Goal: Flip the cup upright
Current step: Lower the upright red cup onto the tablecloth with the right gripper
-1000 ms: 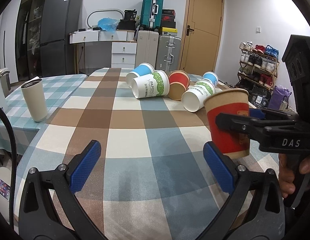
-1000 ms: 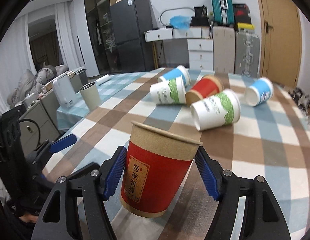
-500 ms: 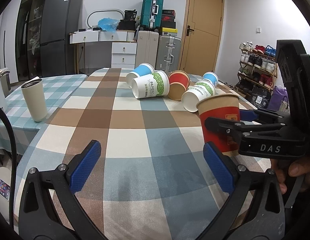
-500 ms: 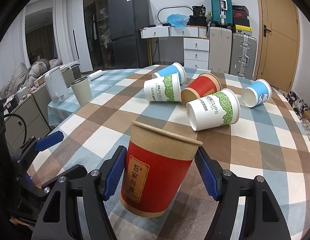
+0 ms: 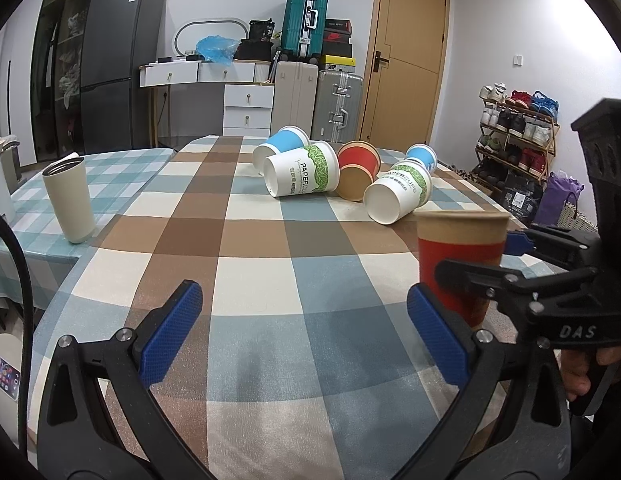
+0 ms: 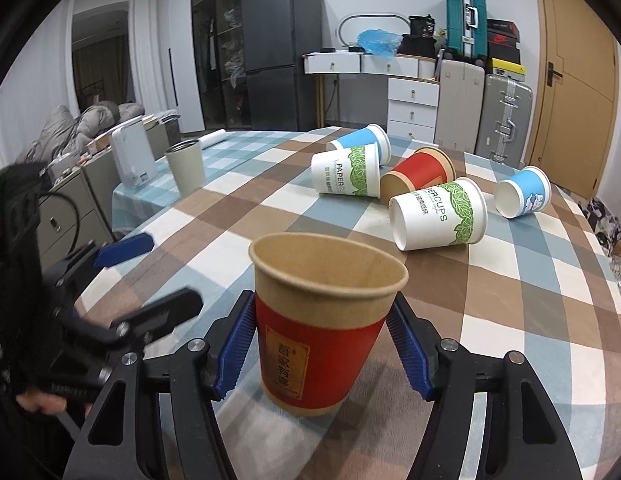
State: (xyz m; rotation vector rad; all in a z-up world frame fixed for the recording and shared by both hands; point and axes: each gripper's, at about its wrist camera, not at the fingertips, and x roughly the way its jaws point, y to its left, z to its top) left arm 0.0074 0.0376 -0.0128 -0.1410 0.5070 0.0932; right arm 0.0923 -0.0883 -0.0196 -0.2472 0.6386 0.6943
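A red and brown paper cup (image 6: pixel 318 332) stands upright, mouth up, with its base on the checked tablecloth (image 6: pixel 510 320). My right gripper (image 6: pixel 322 344) is shut on it, a blue pad on each side of its wall. The cup also shows in the left wrist view (image 5: pixel 458 264), at the right, with the right gripper (image 5: pixel 518 264) around it. My left gripper (image 5: pixel 306 328) is open and empty, low over the cloth to the left of the cup. It also shows in the right wrist view (image 6: pixel 138 276).
Several paper cups lie on their sides further back: a white and green one (image 6: pixel 438 216), a red one (image 6: pixel 418 176), another white and green one (image 6: pixel 346 176), two blue ones (image 6: pixel 522 192). A beige tumbler (image 5: pixel 70 200) stands at the left. The table edge is at the right.
The right gripper has lowered the red cup and levelled it, so its base now rests on the cloth. The left gripper has stayed in place.
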